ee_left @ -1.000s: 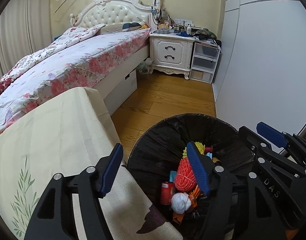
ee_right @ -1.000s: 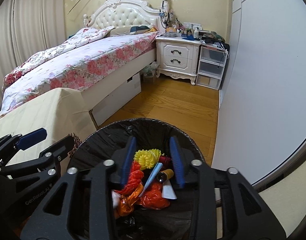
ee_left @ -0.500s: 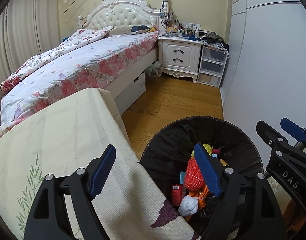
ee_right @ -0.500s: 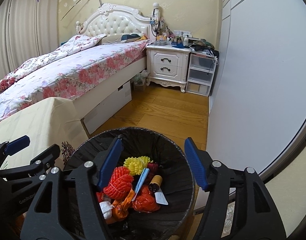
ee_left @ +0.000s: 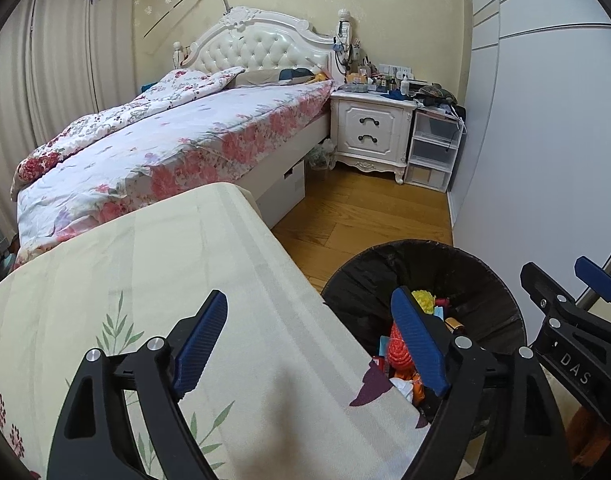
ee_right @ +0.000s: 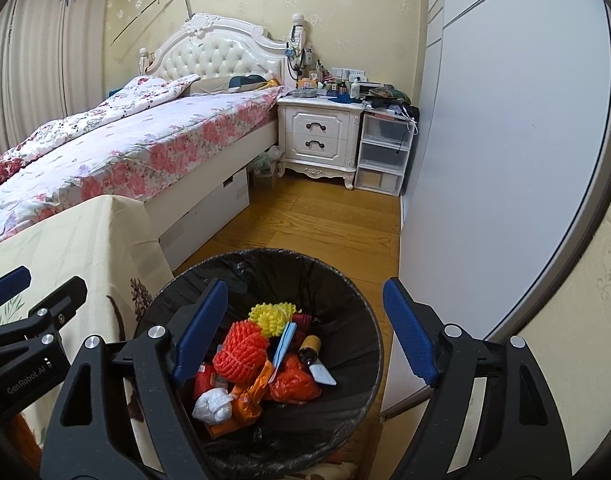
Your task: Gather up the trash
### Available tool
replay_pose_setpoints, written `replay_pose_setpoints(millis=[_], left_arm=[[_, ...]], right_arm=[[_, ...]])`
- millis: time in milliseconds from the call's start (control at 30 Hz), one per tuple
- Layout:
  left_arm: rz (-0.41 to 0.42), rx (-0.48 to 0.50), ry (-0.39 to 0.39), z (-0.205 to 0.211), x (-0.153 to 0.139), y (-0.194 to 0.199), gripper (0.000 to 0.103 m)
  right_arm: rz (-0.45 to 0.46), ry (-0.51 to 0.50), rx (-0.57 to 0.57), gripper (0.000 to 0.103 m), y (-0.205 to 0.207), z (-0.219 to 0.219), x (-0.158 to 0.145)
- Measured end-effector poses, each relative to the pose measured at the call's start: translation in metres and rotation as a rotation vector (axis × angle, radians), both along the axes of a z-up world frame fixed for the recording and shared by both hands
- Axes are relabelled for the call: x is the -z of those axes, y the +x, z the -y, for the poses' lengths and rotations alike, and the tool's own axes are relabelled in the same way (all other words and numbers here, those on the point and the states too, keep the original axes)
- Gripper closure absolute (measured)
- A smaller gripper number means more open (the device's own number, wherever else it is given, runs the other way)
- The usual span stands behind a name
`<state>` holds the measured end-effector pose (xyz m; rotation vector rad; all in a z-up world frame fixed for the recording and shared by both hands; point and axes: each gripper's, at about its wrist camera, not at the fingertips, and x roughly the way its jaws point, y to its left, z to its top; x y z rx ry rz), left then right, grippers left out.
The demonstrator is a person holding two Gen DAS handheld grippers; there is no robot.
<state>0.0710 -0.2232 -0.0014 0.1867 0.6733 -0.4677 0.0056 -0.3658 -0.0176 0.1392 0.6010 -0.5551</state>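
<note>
Beside the cloth-draped table (ee_left: pixel 153 280), a round trash bin (ee_right: pixel 357 320) lined with crinkled black plastic is sitting on the honey-coloured wooden floor (ee_right: pixel 325 220). Down in its well, a jumble of trash is lying in a heap: a knobbly orange coil of rope (ee_right: pixel 239 354), a smaller yellow coil (ee_right: pixel 273 316) behind it, a crumpled white wad (ee_right: pixel 213 402), a glossy orange wrapper (ee_right: pixel 295 380), a flat pale-blue strip (ee_right: pixel 285 344) and a small dark cylinder with a tan band (ee_right: pixel 307 348).

Over the bin, the right gripper (ee_right: pixel 305 328) is hanging with its ribbed blue pads spread wide apart and nothing between them. The left gripper (ee_left: pixel 311 344) is hovering across the table's edge, one pad over the cream cloth with its printed green leaves, the other over the bin's rim (ee_left: pixel 505 304); its pads too are standing wide apart and bare. Both tools are showing matte black plastic frames with shiny round bolts.

Farther back, a bed (ee_left: pixel 177 136) with a tufted white headboard is wearing a pink floral quilt, next to a carved white nightstand (ee_left: pixel 371 132) crowded with small clutter and a stack of translucent plastic drawers (ee_left: pixel 431 148). A smooth pale wardrobe door (ee_right: pixel 505 140) is running along the right.
</note>
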Motion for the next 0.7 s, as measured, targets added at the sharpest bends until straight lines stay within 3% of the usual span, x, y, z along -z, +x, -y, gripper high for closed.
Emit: replay_pose_setpoints(millis=[333, 700], left_arm=[[0.045, -0.025, -0.004, -0.031, -0.013, -0.031, 0.019], [0.070, -0.054, -0.013, -0.060, -0.024, -0.061, 0.018]], right_arm=[[0.004, 0.062, 0.035, 0.024, -0.037, -0.017, 0.000], [0.073, -0.002, 0.017, 0.023, -0.073, -0.050, -0.025]])
